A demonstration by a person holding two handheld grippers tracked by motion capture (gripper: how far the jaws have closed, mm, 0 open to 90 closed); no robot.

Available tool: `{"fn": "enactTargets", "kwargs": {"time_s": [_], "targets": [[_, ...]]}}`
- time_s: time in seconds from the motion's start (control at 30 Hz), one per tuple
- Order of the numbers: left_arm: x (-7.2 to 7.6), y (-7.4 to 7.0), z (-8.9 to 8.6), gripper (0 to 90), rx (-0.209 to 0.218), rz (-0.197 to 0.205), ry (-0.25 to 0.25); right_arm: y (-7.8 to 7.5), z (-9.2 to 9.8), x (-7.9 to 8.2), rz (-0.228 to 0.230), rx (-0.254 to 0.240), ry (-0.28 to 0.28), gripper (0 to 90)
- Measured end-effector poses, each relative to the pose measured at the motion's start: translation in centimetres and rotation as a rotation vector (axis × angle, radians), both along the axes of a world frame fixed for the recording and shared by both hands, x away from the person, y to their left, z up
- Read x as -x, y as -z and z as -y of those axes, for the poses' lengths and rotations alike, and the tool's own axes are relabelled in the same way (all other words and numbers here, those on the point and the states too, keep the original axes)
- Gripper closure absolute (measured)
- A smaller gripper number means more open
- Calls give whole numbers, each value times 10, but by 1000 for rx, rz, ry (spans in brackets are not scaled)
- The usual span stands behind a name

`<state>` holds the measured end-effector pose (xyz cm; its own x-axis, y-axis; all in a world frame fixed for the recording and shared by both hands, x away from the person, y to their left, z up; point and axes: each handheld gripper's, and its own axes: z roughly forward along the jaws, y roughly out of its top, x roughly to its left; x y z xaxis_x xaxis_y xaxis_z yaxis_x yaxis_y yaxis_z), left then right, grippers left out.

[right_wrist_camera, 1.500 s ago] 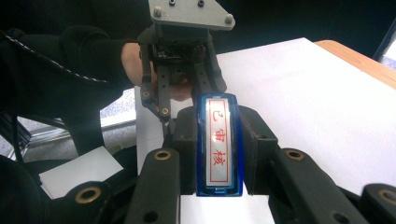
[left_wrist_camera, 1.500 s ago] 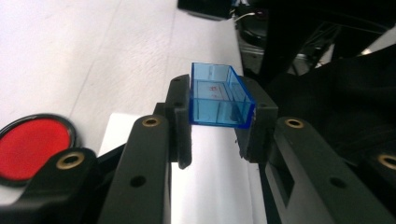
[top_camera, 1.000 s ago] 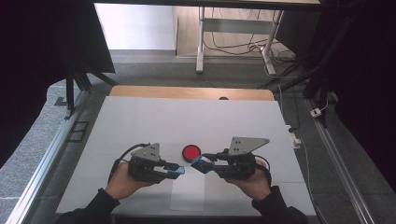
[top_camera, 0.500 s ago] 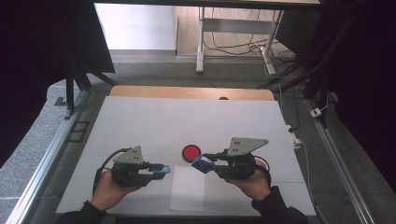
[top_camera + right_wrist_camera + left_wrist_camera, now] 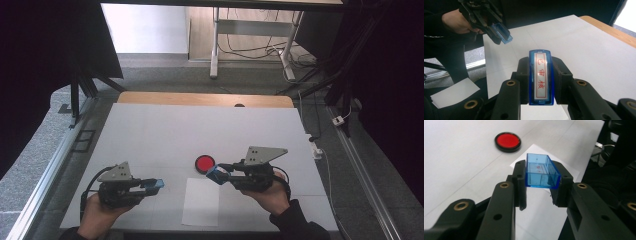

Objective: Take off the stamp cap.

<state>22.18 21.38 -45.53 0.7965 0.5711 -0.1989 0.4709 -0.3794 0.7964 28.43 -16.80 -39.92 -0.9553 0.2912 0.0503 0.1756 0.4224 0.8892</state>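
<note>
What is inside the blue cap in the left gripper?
The blue cap is hollow and open toward the camera; nothing solid sits inside, only faint red marks on its inner end. The left gripper covers its side walls.

A clear blue plastic cap [image 5: 541, 171] was clamped between the two black jaws of the left gripper [image 5: 539, 185], its open side turned upward. Beyond it, a white sheet of paper [image 5: 564, 166] lay on the white table [image 5: 461, 165]. A round red ink pad [image 5: 507, 141] was seen farther off.
</note>
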Motion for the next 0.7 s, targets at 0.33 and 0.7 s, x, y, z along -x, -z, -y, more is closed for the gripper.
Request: {"fn": "enactTargets", "kwargs": {"time_s": [0.33,0.7], "targets": [[20,4,-27,681,-4,-9,-119,1,2,-2,-2,0,18,712],[33,14,-50,680,30,-60,-188,3,2,-3,-2,13,29,712]]}}
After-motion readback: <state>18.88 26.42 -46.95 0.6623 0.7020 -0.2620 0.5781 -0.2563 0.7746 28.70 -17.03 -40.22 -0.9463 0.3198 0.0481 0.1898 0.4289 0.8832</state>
